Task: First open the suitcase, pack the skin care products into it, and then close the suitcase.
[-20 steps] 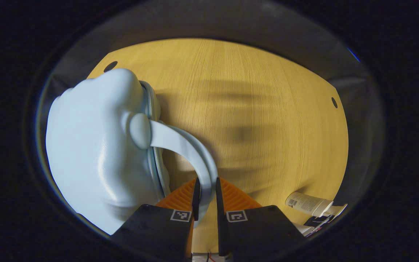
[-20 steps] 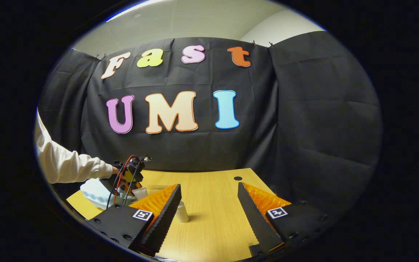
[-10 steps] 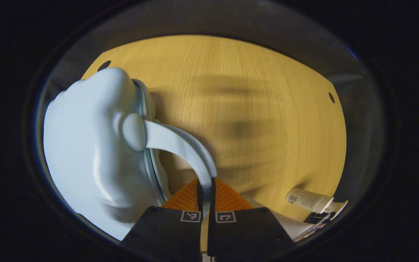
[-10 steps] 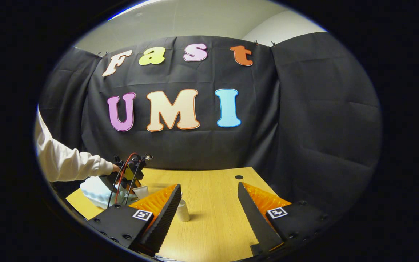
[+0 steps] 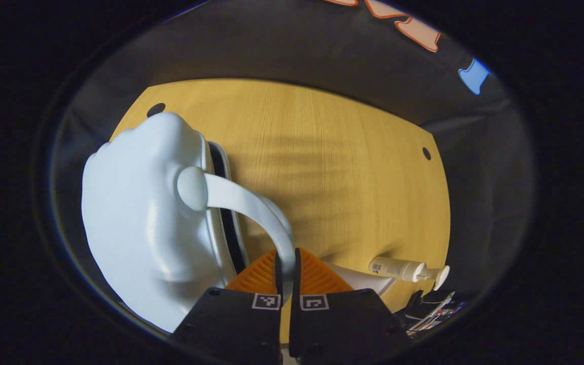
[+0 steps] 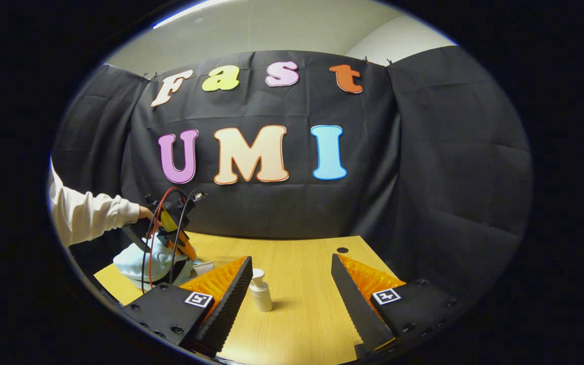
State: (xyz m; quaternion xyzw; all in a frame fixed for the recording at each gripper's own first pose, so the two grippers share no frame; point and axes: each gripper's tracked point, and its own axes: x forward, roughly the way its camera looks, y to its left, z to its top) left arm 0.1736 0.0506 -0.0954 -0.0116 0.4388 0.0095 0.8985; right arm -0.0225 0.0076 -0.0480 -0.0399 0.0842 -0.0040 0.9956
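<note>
Left gripper [image 5: 285,261], low centre, clenched on suitcase handle [image 5: 251,208], lid cracked open; next I lift higher. Right gripper [image 6: 292,284] gapes idle.

Left gripper [image 5: 285,263]: fingers nearly together, pinching a thin curved handle. Seen far left in right gripper view, held by a sleeved hand [image 6: 144,214]. Right gripper [image 6: 292,284]: fingers wide apart, holding nothing.

Light falls from overhead, dim in the left gripper view, brighter in the right gripper view. Soft striped shadows blur across the table [image 5: 322,167]. The pale suitcase [image 5: 140,223] carries a mild sheen. Fisheye bending curves the table's edges.
</note>
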